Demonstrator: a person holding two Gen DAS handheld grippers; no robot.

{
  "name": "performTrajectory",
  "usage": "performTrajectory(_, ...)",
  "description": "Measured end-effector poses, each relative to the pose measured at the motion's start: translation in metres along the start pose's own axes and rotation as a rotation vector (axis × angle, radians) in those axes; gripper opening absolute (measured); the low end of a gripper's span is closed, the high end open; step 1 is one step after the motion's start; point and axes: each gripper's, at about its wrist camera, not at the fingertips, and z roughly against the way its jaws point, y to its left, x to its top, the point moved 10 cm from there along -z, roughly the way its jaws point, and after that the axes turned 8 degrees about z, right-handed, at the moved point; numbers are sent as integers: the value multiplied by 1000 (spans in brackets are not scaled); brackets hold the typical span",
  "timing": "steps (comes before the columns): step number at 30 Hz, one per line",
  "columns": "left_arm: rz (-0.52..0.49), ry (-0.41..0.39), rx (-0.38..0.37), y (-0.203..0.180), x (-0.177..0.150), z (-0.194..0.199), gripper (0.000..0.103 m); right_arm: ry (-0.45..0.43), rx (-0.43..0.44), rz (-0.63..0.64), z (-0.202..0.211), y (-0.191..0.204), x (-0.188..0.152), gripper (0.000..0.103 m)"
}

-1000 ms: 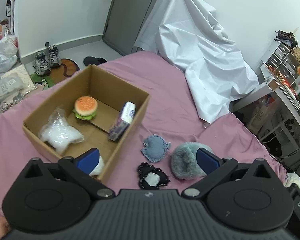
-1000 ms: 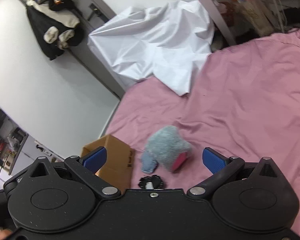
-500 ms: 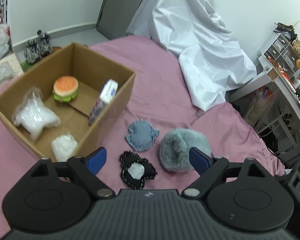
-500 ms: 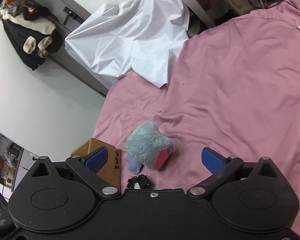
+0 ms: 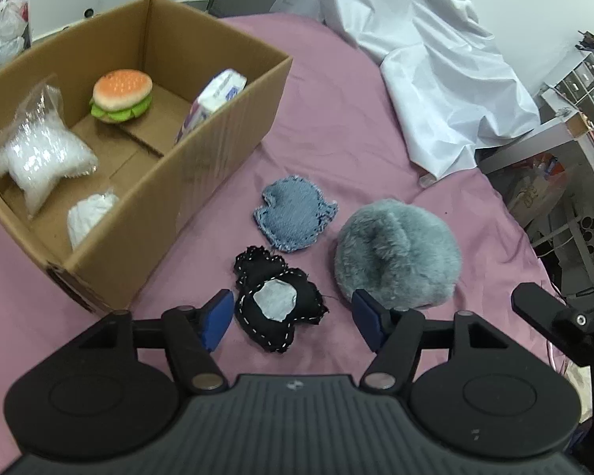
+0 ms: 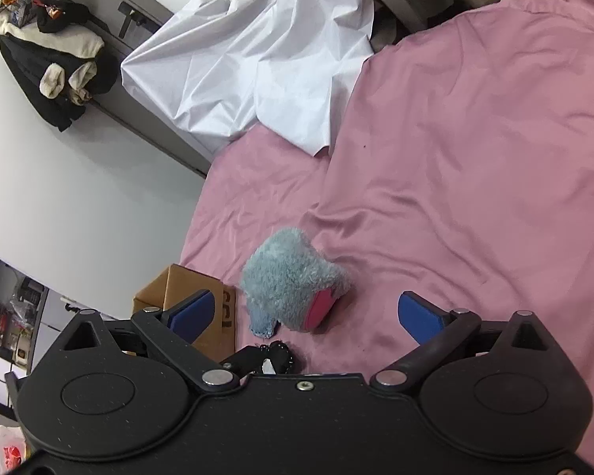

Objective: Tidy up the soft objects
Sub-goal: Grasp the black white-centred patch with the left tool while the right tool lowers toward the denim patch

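Left tool (image 5: 293, 318) wide open, straddling black stitched patch (image 5: 277, 303) on bed (image 5: 336, 118). Right tool (image 6: 307, 312) wide open, empty, near grey plush (image 6: 293, 285).

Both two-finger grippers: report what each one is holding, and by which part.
Nothing is held. The left gripper is open, its fingers either side of the black stitched fabric patch without closing on it. The right gripper is open too, empty.
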Motion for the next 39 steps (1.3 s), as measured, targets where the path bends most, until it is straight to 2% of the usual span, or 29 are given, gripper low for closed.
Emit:
performTrajectory(12, 18, 24, 43, 5, -5, -33, 65, 57, 35, -7, -19, 2, -10, 96)
performTrajectory(14, 15, 13, 46, 4, -4, -35, 59, 70, 42, -9, -23, 3, -12, 96)
performTrajectory(16, 19, 9, 47, 4, -3, -35, 47, 83, 49, -11, -27, 3, -15, 96)
performTrajectory(22, 38, 4, 43, 7, 3, -33, 33, 116, 102, -20, -40, 12, -21, 93)
performTrajectory(26, 76, -46, 31, 12, 14, -17, 23, 120, 140, -24, -48, 19, -23, 89)
performTrajectory(28, 85, -63, 6, 12, 21, -8, 0, 120, 153, -32, -51, 22, -23, 86)
performTrajectory(33, 86, -78, -8, 13, 34, 3, 0, 119, 181, -52, -58, 28, -25, 82)
performTrajectory(36, 74, -7, -10, 10, 28, -9, 1, 110, 163, -63, -59, 28, -24, 81)
performTrajectory(39, 44, 25, 33, 10, 22, -19, 7, 104, 151, -63, -59, 27, -24, 82)
